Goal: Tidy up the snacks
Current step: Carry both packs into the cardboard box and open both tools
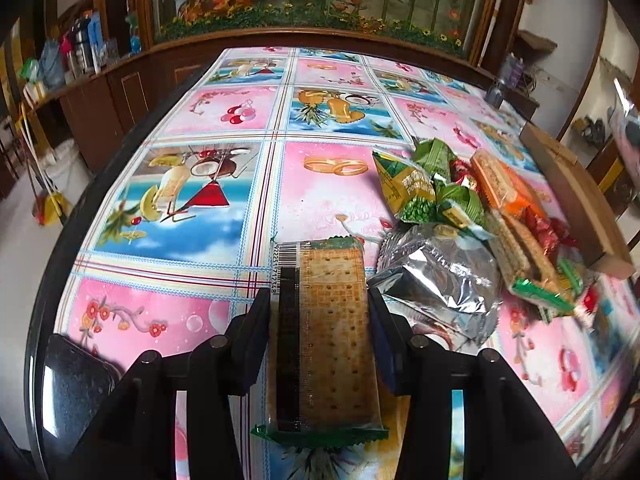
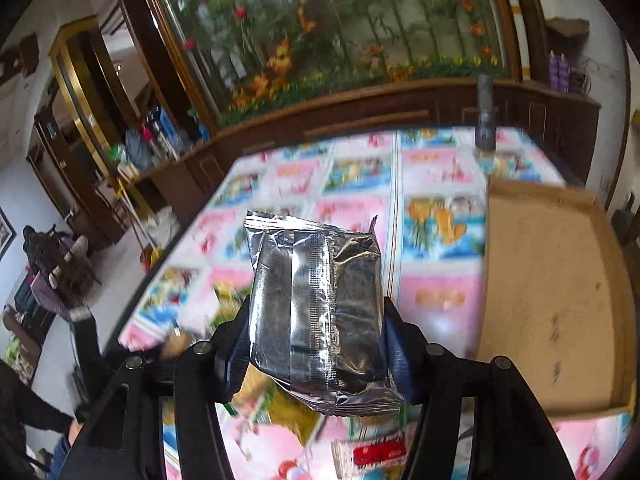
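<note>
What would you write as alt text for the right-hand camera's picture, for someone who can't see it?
The right gripper holds a crinkled silver foil snack packet between its two black fingers, lifted above a table covered in a pink and blue patterned cloth. An open, empty cardboard box sits to the right, and the background is motion-blurred.

A glossy patterned tablecloth (image 1: 224,184) is covering the table. Beyond its far edge a wooden cabinet (image 1: 120,92) is standing, with artificial flowers (image 1: 320,4) showing behind glass above it. A dark phone (image 1: 76,376) is lying at the tablecloth's near-left corner.
</note>
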Tool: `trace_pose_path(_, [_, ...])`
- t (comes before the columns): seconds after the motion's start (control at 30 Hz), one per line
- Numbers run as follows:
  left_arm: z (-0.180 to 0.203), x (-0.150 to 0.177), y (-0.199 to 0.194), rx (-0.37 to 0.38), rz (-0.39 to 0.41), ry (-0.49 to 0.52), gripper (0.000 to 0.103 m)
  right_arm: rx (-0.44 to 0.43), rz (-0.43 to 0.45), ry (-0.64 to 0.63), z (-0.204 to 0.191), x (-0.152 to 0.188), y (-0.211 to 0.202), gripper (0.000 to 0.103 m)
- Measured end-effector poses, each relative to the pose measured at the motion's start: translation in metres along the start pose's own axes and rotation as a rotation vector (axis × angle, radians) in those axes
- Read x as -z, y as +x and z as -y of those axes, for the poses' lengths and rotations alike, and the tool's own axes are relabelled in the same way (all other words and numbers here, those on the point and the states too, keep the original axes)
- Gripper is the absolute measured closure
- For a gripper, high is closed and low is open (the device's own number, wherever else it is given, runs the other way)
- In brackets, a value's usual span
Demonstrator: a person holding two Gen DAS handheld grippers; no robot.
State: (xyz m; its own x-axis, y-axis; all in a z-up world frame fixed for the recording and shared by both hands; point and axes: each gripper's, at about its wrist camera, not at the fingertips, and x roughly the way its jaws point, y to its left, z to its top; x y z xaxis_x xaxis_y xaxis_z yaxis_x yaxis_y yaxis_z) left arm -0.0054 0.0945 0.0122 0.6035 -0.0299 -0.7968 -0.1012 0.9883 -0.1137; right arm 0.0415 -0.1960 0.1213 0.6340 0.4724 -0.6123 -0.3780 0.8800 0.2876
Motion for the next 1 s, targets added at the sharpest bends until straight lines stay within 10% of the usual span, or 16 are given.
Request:
trace_pose_path(0.5, [0.034, -0.052, -0.091, 0.168, 0.181, -0.015, 0.058, -0.062, 0.273, 0.131, 0.028, -0.069, -0.072, 0.04])
trace_pose_path(1.0, [0.241, -0.129, -0.049, 0.421, 0.109, 0.178, 0.058, 0.029, 0.262, 0.412, 0.209, -0.039, -0.03, 0.041])
